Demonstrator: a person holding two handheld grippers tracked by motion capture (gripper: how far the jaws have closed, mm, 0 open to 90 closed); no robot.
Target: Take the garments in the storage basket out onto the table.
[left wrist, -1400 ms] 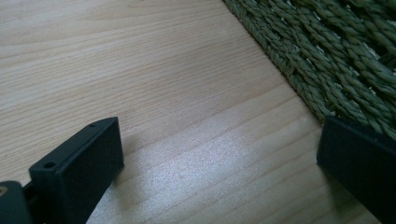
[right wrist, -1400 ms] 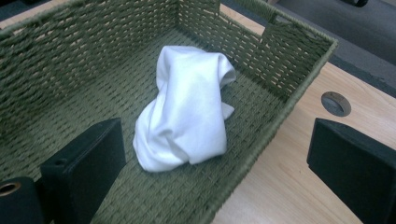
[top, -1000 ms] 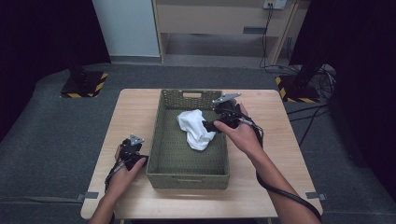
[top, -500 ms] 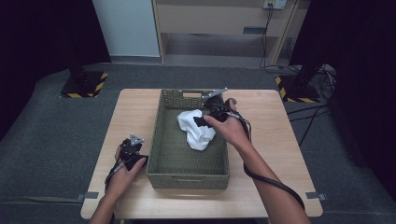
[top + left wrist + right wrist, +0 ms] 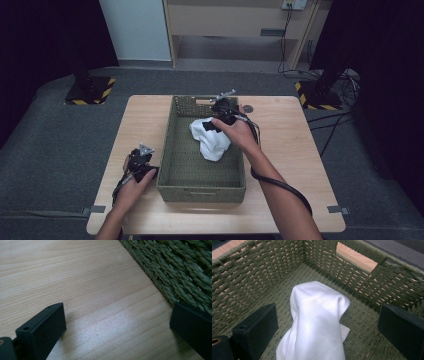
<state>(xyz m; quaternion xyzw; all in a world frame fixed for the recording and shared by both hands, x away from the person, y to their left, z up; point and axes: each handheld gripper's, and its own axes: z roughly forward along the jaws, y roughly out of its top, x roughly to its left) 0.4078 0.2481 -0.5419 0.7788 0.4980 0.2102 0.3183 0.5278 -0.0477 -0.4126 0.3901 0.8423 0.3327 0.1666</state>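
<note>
Right claw [image 5: 328,332] is hanging released over the white cloth [image 5: 317,322], jaws straddling its raised fold so a pinch would catch the peak. Cloth is lying bunched in the far half of the woven basket [image 5: 175,155]. Left claw [image 5: 117,332] is idling released on the desk [image 5: 75,277], just beside the basket's wall, out of the way.

We're in a lab or studio space. Black curtains [image 5: 40,45], hazard-striped stand bases [image 5: 89,94], trailing floor cables [image 5: 345,120], grey carpet [image 5: 60,150] show it.
</note>
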